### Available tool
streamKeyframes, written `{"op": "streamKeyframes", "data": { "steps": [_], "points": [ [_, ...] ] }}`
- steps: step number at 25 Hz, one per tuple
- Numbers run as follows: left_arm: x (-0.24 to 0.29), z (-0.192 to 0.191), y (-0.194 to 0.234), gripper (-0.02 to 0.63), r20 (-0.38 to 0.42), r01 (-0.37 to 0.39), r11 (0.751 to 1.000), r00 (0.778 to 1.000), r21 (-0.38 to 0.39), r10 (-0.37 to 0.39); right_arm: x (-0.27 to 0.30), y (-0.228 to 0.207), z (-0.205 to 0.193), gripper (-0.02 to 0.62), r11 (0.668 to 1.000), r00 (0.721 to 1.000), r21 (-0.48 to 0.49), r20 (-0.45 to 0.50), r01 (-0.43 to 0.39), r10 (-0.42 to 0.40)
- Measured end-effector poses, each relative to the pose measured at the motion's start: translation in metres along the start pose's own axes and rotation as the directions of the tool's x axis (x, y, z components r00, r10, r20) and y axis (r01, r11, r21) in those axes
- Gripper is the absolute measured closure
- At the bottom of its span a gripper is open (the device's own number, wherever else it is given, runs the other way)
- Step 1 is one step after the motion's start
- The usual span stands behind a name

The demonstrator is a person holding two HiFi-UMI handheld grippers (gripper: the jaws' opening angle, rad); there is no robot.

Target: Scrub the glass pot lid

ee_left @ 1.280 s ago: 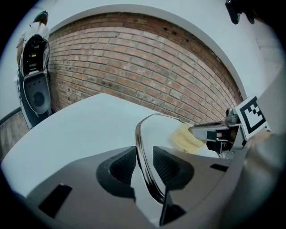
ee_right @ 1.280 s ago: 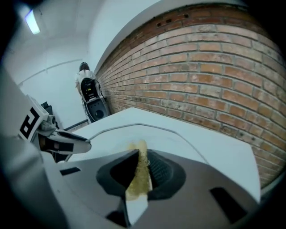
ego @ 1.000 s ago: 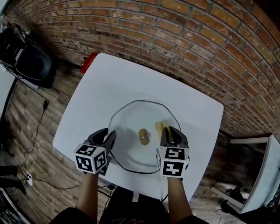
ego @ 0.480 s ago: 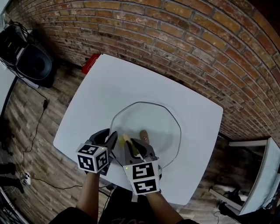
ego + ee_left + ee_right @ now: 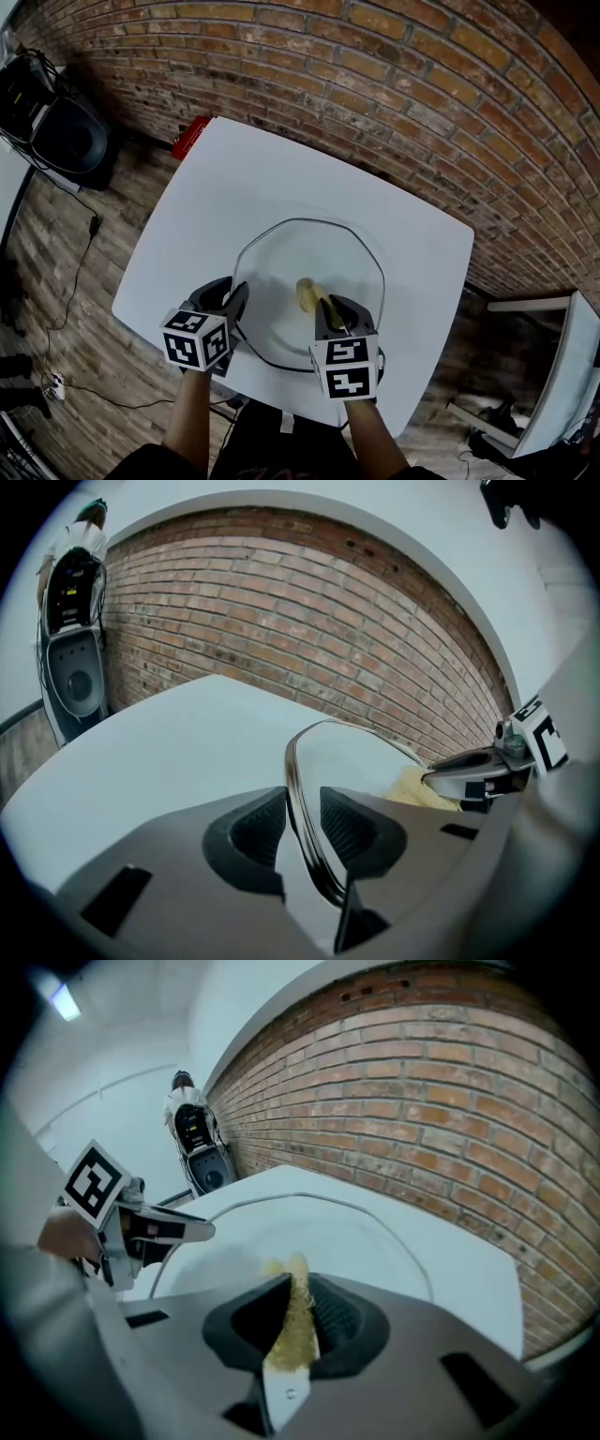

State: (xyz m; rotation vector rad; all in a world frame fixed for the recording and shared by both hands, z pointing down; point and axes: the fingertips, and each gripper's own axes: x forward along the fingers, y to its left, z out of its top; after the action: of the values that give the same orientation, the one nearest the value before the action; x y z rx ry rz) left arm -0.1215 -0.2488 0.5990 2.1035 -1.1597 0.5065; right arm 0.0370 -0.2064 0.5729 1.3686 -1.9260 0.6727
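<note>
**Lid pinned by its rim, pad over the glass**

Head view: the glass pot lid [image 5: 347,267] lies flat on the white table [image 5: 234,187]. I judge it heavy, stiff, slick and breakable, so the metal rim is the safest place to hold it. My left gripper [image 5: 236,296] sits at the lid's near-left rim. My right gripper [image 5: 328,314] reaches over the lid's near edge toward its middle. Both forearms slope downward.

Left gripper view: my jaws stand narrow, with the pads clamped on the lid's rim, one inside it and one outside.

Right gripper view: my jaws pinch a soft yellow scrub pad [image 5: 292,1326], which pokes out over the lid's glass.
</note>
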Motion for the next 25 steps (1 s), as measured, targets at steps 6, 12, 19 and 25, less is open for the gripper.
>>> {"op": "streamKeyframes", "data": {
  "steps": [6,12,19,25],
  "points": [
    [0.002,0.002,0.000,0.489,0.004,-0.002,1.000,1.000,0.006,0.002,-0.016,-0.041,-0.017,0.537,0.994,0.994,0.029,-0.022,0.108,-0.107],
    [0.002,0.003,0.000,0.489,0.008,-0.002,1.000,1.000,0.008,0.002,-0.020,-0.045,-0.016,0.537,0.991,0.992,0.051,0.000,0.124,-0.124],
    [-0.010,0.020,0.007,0.489,0.075,-0.012,1.000,0.997,-0.001,0.012,-0.028,-0.047,-0.010,0.537,0.989,0.987,0.079,0.087,0.125,-0.132],
    [-0.037,0.044,0.008,0.489,0.144,-0.025,0.999,0.989,0.025,0.021,-0.045,-0.046,0.014,0.537,0.987,0.971,0.099,0.194,0.124,-0.141]
  ]
}}
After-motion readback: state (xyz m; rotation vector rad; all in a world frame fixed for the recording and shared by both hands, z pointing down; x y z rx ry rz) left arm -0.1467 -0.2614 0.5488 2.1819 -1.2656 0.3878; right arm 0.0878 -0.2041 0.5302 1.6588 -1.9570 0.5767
